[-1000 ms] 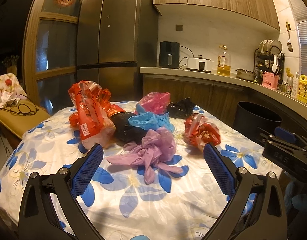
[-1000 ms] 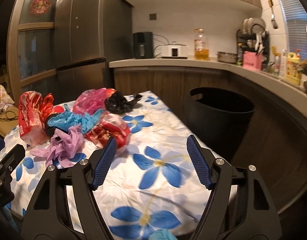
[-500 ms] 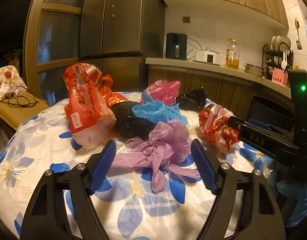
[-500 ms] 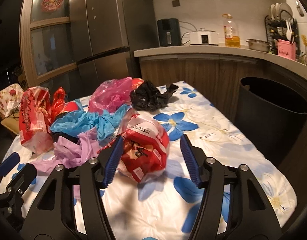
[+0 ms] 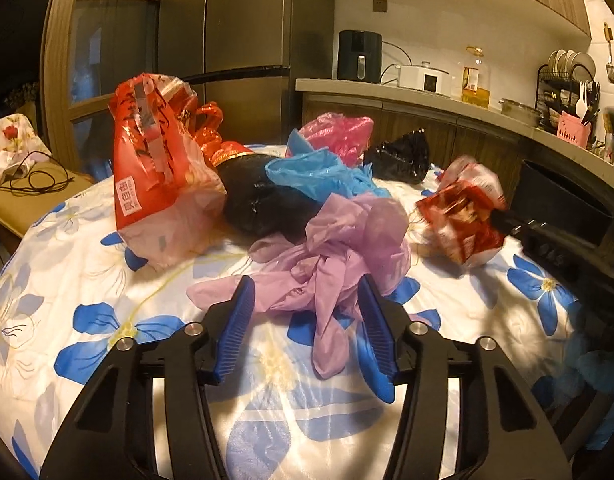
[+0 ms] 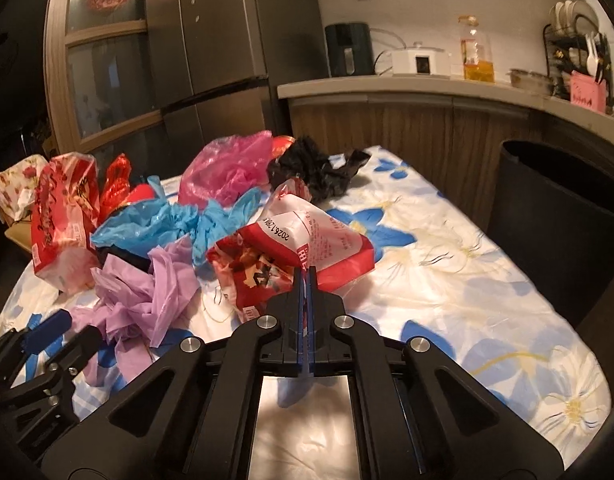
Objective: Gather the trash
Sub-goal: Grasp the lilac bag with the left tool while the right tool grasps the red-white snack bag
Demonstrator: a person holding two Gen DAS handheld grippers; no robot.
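A crumpled red-and-white printed plastic wrapper (image 6: 295,256) lies near the middle of a table covered in a white cloth with blue flowers (image 6: 459,280), at the right edge of a heap of loose bags. The right gripper (image 6: 306,276) is pinched shut on the wrapper's near edge, its blue pads pressed together with only thin film between them. That thin hold could slip, or the film could tear, if the wrapper is swung quickly toward the tall black bin (image 6: 563,216) beside the table's far right side. To the left, a crumpled lilac plastic bag (image 5: 339,256) sits in front of a sky-blue bag (image 5: 319,172) and a black bag (image 5: 263,204). The left gripper (image 5: 307,300) is partly open, its fingers flanking the lilac bag's trailing folds and apparently touching them, not clamped. Closing there might catch only a loose tail, or drag neighbouring bags along.
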